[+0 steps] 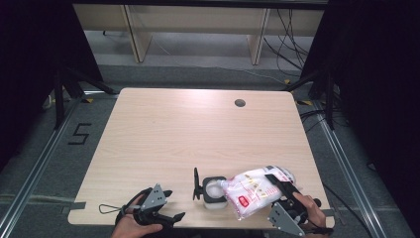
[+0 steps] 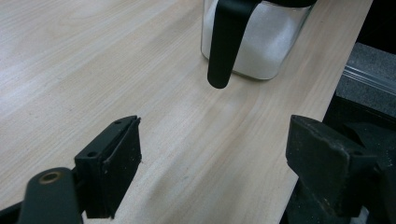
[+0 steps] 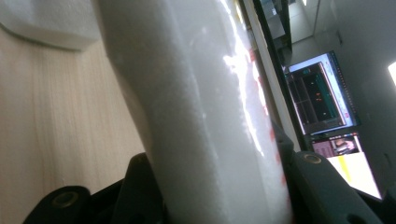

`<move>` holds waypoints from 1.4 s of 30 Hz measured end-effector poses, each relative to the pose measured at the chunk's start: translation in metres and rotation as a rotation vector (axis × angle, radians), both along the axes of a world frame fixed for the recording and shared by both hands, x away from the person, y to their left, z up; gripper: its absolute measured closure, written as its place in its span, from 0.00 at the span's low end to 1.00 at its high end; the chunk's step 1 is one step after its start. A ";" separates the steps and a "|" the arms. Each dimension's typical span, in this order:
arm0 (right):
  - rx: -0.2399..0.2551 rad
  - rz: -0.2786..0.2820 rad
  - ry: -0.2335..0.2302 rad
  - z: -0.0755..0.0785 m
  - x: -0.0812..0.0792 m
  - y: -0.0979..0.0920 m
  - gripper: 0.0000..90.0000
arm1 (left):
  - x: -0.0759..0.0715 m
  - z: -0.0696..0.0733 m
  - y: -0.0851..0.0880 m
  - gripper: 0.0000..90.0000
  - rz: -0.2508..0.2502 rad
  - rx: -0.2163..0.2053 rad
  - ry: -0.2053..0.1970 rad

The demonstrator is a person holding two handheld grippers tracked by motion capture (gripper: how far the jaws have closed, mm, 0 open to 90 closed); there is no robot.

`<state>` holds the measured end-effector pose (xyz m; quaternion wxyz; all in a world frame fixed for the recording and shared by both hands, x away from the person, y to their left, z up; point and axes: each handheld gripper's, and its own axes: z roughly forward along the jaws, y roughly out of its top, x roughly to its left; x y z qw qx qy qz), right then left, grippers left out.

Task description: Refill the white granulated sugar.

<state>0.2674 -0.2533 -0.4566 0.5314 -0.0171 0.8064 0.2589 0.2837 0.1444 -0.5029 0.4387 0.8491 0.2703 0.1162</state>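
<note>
The right gripper point(image 1: 277, 184) clamps a plastic bag point(image 1: 255, 191) of white grains, tipped so its mouth sits over the open jar point(image 1: 214, 192) near the table's point(image 1: 198, 129) front edge. The left gripper point(image 1: 171, 206) rests on the table beside it, jaws wide and empty, the jar's black handle point(image 2: 227, 42) just ahead of them. This looks like the pouring step; next the bag needs more tilt while the jar stays put. Whether grains are flowing I can't tell, as the bag's mouth is small and blurred.
</note>
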 end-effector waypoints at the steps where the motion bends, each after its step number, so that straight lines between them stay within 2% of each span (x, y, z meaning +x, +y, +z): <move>1: -0.003 0.008 -0.004 0.001 0.001 0.000 0.69 | 0.000 0.000 0.000 0.20 0.003 -0.003 0.002; 3: 0.067 -0.011 0.052 0.000 0.000 -0.002 0.69 | 0.001 0.000 0.001 0.20 -0.004 0.014 -0.001; 4: 0.068 0.006 0.046 0.001 0.002 -0.002 0.69 | 0.000 0.000 0.000 0.20 -0.004 0.016 0.000; 5: 0.100 -0.006 0.075 0.000 0.001 -0.002 0.69 | 0.000 0.000 0.000 0.20 0.001 0.015 0.001; 6: 0.109 0.000 0.078 0.000 0.002 -0.002 0.69 | -0.001 0.000 0.000 0.20 0.015 0.011 0.018; 7: 0.140 0.004 0.102 -0.002 0.003 -0.002 0.69 | -0.001 -0.001 -0.001 0.20 0.020 0.005 0.022; 9: 0.149 0.004 0.120 -0.003 0.005 -0.002 0.70 | -0.001 0.000 0.000 0.20 0.016 0.006 0.016; 10: 0.141 0.025 0.110 -0.003 0.008 -0.002 0.70 | -0.001 0.000 -0.001 0.20 0.016 -0.011 0.017; 11: 0.150 0.028 0.120 -0.003 0.010 -0.003 0.70 | -0.001 0.000 -0.001 0.20 0.013 -0.010 0.012; 12: 0.171 0.030 0.128 -0.004 0.012 -0.003 0.70 | 0.000 0.000 0.000 0.20 0.004 -0.002 0.002; 13: 0.209 0.009 0.155 -0.006 0.012 -0.003 0.71 | 0.000 -0.001 -0.001 0.20 0.010 -0.018 0.002; 15: 0.238 0.020 0.167 -0.005 0.016 -0.005 0.71 | 0.000 -0.001 -0.001 0.20 0.006 -0.014 0.000; 16: 0.264 0.023 0.180 -0.005 0.016 -0.005 0.71 | -0.001 -0.001 0.000 0.20 0.020 -0.002 0.024; 17: 0.296 0.021 0.199 -0.006 0.017 -0.006 0.72 | -0.001 -0.001 0.000 0.20 0.016 -0.001 0.023; 20: 0.337 0.029 0.210 -0.006 0.022 -0.009 0.73 | -0.001 -0.001 -0.001 0.20 0.028 -0.011 0.024; 21: 0.377 0.028 0.239 -0.007 0.024 -0.010 0.73 | -0.001 -0.001 -0.001 0.20 0.024 -0.007 0.027; 22: 0.402 0.015 0.252 -0.008 0.026 -0.010 0.74 | -0.001 -0.001 -0.001 0.20 0.034 -0.022 0.028; 23: 0.414 0.022 0.258 -0.009 0.030 -0.010 0.74 | 0.001 0.000 0.001 0.20 0.019 0.007 0.011; 24: 0.435 0.019 0.275 -0.010 0.033 -0.010 0.74 | 0.000 0.000 0.000 0.20 0.031 -0.007 0.023; 26: 0.455 0.023 0.284 -0.013 0.040 -0.011 0.74 | 0.001 0.000 0.001 0.20 0.025 -0.002 0.020; 27: 0.465 0.020 0.304 -0.015 0.043 -0.010 0.74 | 0.001 0.000 0.001 0.20 0.025 0.003 0.020; 29: 0.483 0.016 0.305 -0.017 0.048 -0.010 0.74 | 0.001 0.000 0.001 0.20 0.028 0.008 0.016; 30: 0.502 0.011 0.334 -0.018 0.050 -0.010 0.74 | 0.001 -0.001 0.001 0.20 0.031 -0.003 0.021; 31: 0.515 0.016 0.339 -0.019 0.053 -0.011 0.75 | 0.001 0.000 0.002 0.20 0.017 0.006 0.019; 32: 0.534 -0.002 0.345 -0.019 0.053 -0.011 0.75 | 0.002 0.000 0.002 0.20 0.005 0.010 0.004; 33: 0.544 0.009 0.339 -0.020 0.057 -0.012 0.75 | 0.002 0.000 0.002 0.20 0.004 0.011 0.005; 34: 0.569 0.007 0.353 -0.021 0.058 -0.012 0.75 | 0.001 0.000 0.002 0.20 0.012 -0.001 0.006; 35: 0.579 0.009 0.376 -0.021 0.060 -0.013 0.75 | 0.002 0.000 0.002 0.20 0.004 0.012 0.004; 36: 0.590 0.017 0.356 -0.022 0.063 -0.014 0.75 | 0.002 0.000 0.002 0.20 0.005 0.011 0.004; 39: 0.639 0.011 0.377 -0.025 0.070 -0.017 0.75 | 0.001 0.000 0.001 0.20 0.011 -0.004 0.007; 40: 0.647 0.003 0.382 -0.026 0.072 -0.019 0.75 | 0.001 0.000 0.002 0.20 0.024 0.013 0.018; 41: 0.657 -0.007 0.391 -0.028 0.073 -0.019 0.75 | 0.000 0.000 0.001 0.20 0.021 -0.003 0.023; 42: 0.668 -0.008 0.379 -0.028 0.074 -0.020 0.75 | 0.001 0.000 0.001 0.20 0.018 0.001 0.019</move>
